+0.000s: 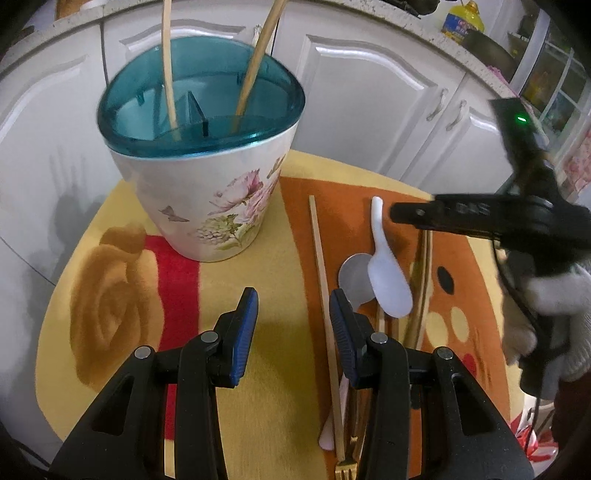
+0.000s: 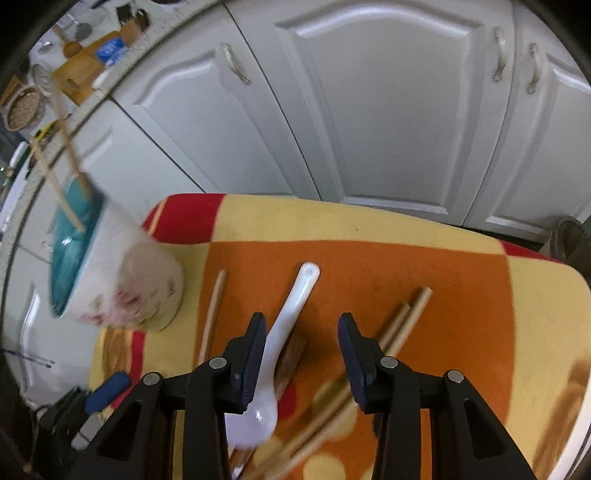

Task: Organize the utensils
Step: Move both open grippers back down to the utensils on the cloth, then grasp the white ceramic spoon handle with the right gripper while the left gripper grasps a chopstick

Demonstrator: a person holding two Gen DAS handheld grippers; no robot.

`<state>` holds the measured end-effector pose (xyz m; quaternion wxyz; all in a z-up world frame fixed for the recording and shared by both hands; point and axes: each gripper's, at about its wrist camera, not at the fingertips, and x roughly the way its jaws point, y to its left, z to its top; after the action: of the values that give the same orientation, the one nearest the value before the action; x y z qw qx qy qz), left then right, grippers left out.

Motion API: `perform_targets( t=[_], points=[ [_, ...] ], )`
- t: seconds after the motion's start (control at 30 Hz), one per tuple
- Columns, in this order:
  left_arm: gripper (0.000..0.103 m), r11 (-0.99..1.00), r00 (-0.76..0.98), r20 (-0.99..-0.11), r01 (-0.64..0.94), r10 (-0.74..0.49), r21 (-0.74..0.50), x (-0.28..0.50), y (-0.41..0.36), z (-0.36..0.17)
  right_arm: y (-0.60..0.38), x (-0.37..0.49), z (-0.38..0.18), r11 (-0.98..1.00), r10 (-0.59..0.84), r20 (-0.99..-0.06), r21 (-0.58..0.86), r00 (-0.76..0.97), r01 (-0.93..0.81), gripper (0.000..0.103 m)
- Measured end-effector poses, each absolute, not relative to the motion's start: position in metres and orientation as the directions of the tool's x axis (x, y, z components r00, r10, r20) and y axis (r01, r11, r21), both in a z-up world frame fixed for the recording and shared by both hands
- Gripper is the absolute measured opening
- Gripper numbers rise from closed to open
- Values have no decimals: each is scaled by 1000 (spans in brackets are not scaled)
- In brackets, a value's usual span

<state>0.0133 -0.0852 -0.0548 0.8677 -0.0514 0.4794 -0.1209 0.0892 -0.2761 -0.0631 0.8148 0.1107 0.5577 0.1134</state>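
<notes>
A floral utensil holder (image 1: 207, 192) with a teal divided rim stands on the colourful cloth (image 1: 258, 258) and holds two chopsticks (image 1: 168, 70). Loose utensils lie to its right: a single chopstick (image 1: 321, 269), a white ceramic spoon (image 1: 388, 273) over a metal spoon (image 1: 352, 277), a pair of chopsticks (image 1: 421, 288) and a gold fork (image 1: 345, 470). My left gripper (image 1: 293, 317) is open and empty above the cloth. My right gripper (image 2: 301, 354) is open and empty just above the white spoon (image 2: 280, 332), with the chopstick pair (image 2: 399, 325) to its right and the holder (image 2: 114, 269) at left.
White cabinet doors (image 2: 388, 110) stand behind the small table. A countertop with a yellow oil bottle (image 1: 463, 20) runs above them. The table edge curves close on the left and right. The gloved hand (image 1: 554, 295) holds the right gripper at the right of the left wrist view.
</notes>
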Motion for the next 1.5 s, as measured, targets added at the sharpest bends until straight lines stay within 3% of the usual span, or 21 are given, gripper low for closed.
perform_targets(
  t=[0.17, 0.23, 0.47, 0.53, 0.63, 0.7, 1.1, 1.23, 1.47, 1.5],
  points=[
    [39, 965, 488, -834, 156, -259, -209, 25, -91, -67, -267, 110, -79, 958, 283, -894, 278, 348, -66, 30],
    [39, 965, 474, -841, 165, -261, -206, 29, -97, -72, -262, 115, -79, 962, 272, -897, 257, 349, -87, 19],
    [38, 955, 433, -855, 202, -286, -217, 40, -113, -90, -262, 104, -75, 949, 309, -887, 265, 343, -170, 14],
    [18, 956, 442, -853, 214, -276, -199, 41, -114, -91, -266, 95, -70, 947, 317, -881, 271, 352, -174, 11],
    [6, 951, 433, -853, 228, -292, -209, 42, -112, -92, -271, 84, -64, 938, 343, -867, 295, 360, -183, 11],
    [4, 946, 425, -854, 246, -301, -211, 37, -108, -91, -273, 75, -58, 932, 359, -858, 307, 367, -192, 11],
    [5, 946, 369, -882, 249, -291, -208, -15, -61, -87, -276, 14, -37, 901, 427, -831, 356, 356, -249, 11],
    [26, 958, 376, -890, 216, -258, -187, 1, -65, -88, -272, 2, -35, 896, 438, -827, 367, 352, -250, 11],
    [26, 965, 436, -879, 249, -191, -86, 31, -95, -90, -266, -6, -24, 890, 447, -815, 365, 369, -271, 11],
    [15, 962, 440, -877, 259, -193, -82, 33, -97, -90, -264, -8, -20, 889, 449, -811, 364, 375, -277, 11]
  ],
)
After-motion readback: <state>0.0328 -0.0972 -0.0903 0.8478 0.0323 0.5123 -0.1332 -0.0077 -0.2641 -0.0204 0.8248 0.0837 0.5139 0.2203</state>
